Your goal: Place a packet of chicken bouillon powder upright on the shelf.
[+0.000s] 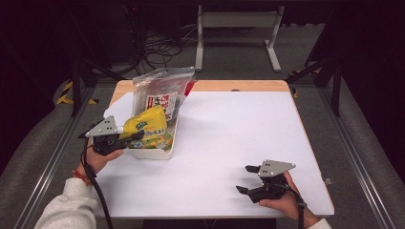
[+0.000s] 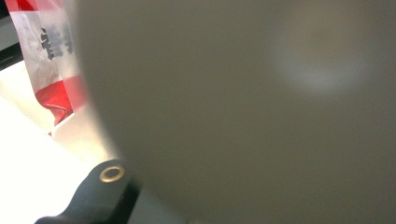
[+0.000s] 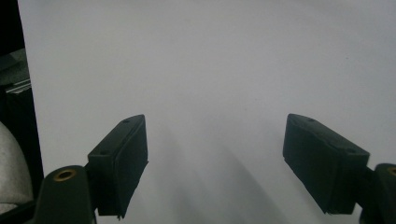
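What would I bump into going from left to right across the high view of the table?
Left claw gripping the yellow snack bag → white tray → bare white table → right claw, open, in the person's right hand.

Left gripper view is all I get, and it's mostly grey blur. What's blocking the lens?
Observer: A yellow bag, gripped by the left tongs and sitting right against the camera.
Operator: Where is it hanging?
Observer: At the near end of the white tray, in front of the clear bag that stands in it.
Operator: And the other hand?
Observer: The right tongs are open and empty, low over the table on the person's right, well away from the tray.
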